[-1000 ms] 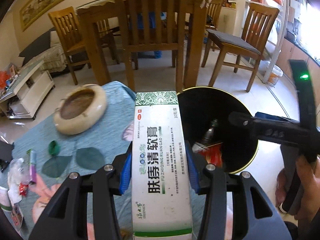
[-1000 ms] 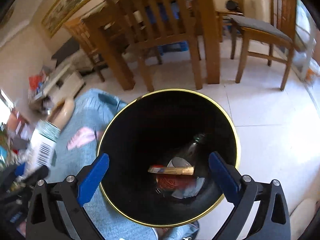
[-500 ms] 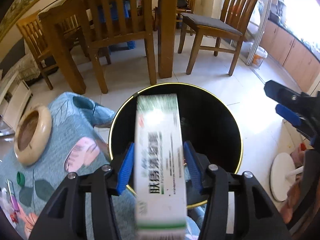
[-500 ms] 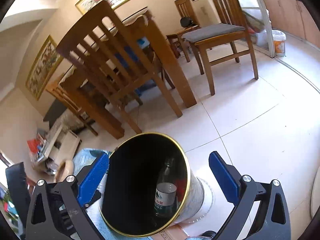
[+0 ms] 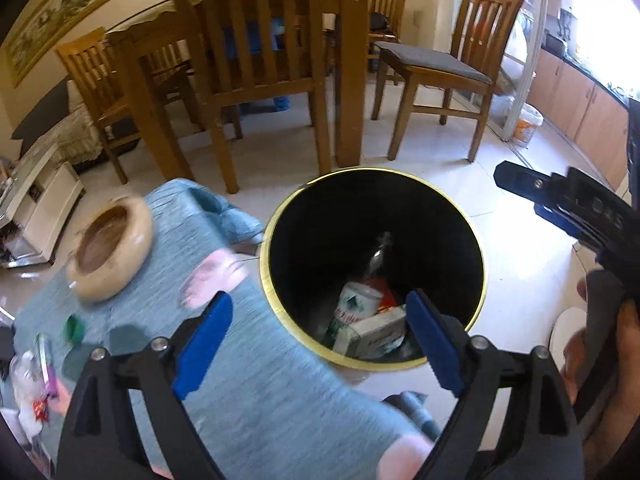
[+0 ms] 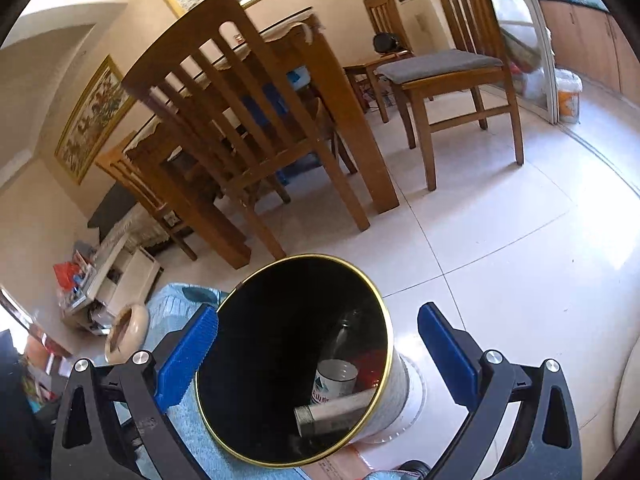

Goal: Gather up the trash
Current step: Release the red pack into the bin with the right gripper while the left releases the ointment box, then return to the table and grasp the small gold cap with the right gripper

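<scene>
A round trash bin (image 5: 276,236) with a black inside and a thin gold rim stands on the pale tiled floor, touching the edge of a low desk (image 5: 256,392) covered in a blue-green cloth with pink flowers. From the right wrist view the bin's outer wall (image 6: 394,392) looks white and patterned. Inside it lie a long white carton with green print (image 5: 370,334), tilted against the wall with one end up, a clear bottle with a white label (image 5: 358,302), and some red wrapping (image 5: 386,298). The left tool (image 5: 316,344) hovers above the bin's near rim, its blue-padded jaws opening wide with nothing pressed between them; the carton shows far below in the gap. The right tool (image 6: 318,354) is held wide open and empty, with the bin seen between its blue pads, untouched. In the left wrist view it appears at the right edge, gripped by a person's hand (image 5: 624,344). On the desk sit a cream bowl-shaped dish (image 5: 110,256), a green cap (image 5: 75,328) and blurred scraps (image 5: 34,384) at the left corner. Wooden chairs (image 5: 256,60) stand behind.
</scene>
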